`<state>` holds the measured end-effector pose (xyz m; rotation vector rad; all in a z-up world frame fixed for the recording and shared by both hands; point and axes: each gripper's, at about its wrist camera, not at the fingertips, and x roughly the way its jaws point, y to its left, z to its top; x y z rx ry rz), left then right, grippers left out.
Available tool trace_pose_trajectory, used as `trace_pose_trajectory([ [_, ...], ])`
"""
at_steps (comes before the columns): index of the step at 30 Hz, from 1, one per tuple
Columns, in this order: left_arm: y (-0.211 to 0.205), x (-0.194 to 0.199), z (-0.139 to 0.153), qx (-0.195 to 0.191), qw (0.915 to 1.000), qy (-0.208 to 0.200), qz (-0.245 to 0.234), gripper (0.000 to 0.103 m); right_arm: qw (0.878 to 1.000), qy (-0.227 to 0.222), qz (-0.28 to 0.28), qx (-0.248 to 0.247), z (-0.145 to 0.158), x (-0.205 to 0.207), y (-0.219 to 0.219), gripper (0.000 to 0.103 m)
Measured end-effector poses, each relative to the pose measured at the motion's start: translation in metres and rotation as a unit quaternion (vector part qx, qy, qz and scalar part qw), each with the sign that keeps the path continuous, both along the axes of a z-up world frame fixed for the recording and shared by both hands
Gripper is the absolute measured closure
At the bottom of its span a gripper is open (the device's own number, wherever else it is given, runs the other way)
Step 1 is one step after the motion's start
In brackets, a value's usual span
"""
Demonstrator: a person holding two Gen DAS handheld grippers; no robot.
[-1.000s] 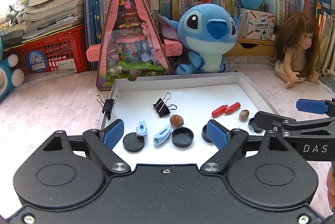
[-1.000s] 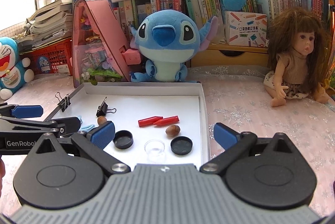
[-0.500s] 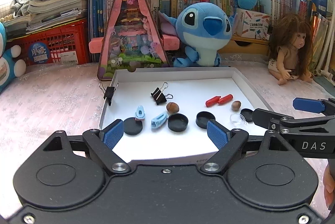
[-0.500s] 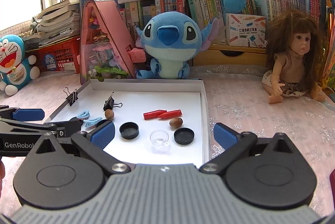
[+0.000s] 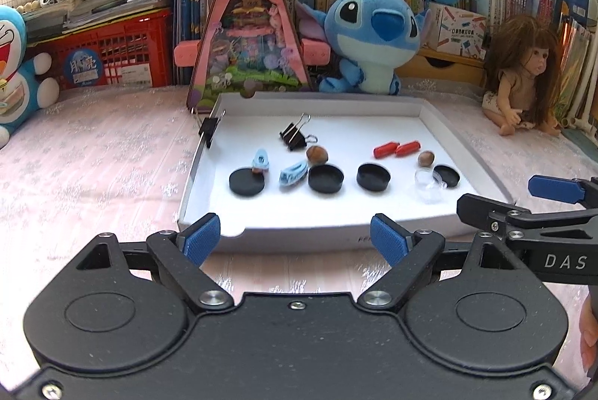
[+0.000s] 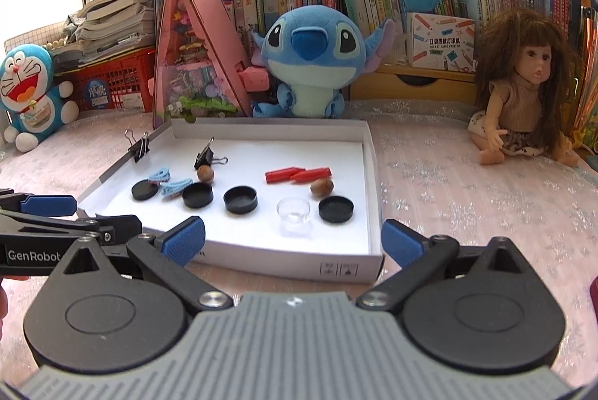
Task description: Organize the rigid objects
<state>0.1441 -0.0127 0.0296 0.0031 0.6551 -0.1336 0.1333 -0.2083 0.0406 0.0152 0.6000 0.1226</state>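
A shallow white box (image 5: 433,114) (image 6: 368,153) lies on the pink cloth. In it are several black round lids (image 5: 325,178) (image 6: 240,199), two blue clips (image 5: 293,172) (image 6: 175,186), two nuts (image 5: 317,154) (image 6: 321,187), two red pieces (image 5: 396,148) (image 6: 299,174), a clear small cup (image 5: 428,181) (image 6: 293,210) and a black binder clip (image 5: 295,134) (image 6: 205,157). Another binder clip (image 5: 207,131) (image 6: 139,146) grips the box's left rim. My left gripper (image 5: 295,239) and right gripper (image 6: 293,241) are both open and empty, just short of the box's near edge.
A blue plush (image 5: 370,37) (image 6: 310,60) and a pink triangular toy house (image 5: 248,26) (image 6: 194,56) stand behind the box. A doll (image 5: 523,74) (image 6: 523,82) sits at the right. A red basket (image 5: 108,56), books and a Doraemon plush (image 6: 26,93) stand at the left.
Both grippers have drawn back from over the box toward me; the box and its contents now lie farther ahead. Nothing in the box has moved.
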Motion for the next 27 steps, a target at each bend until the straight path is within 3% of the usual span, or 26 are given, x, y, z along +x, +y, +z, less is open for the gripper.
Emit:
trace_pose_trajectory([
  [18,0.004,0.001,-0.04,0.028,0.9989,0.03,0.023,0.016,0.999,0.046,-0.017,-0.021,-0.041,-0.005,0.003,0.0],
  [27,0.003,-0.001,-0.048,0.037,0.9989,0.011,0.027,0.009,0.998,0.059,-0.023,-0.018,-0.049,-0.001,0.002,0.0],
])
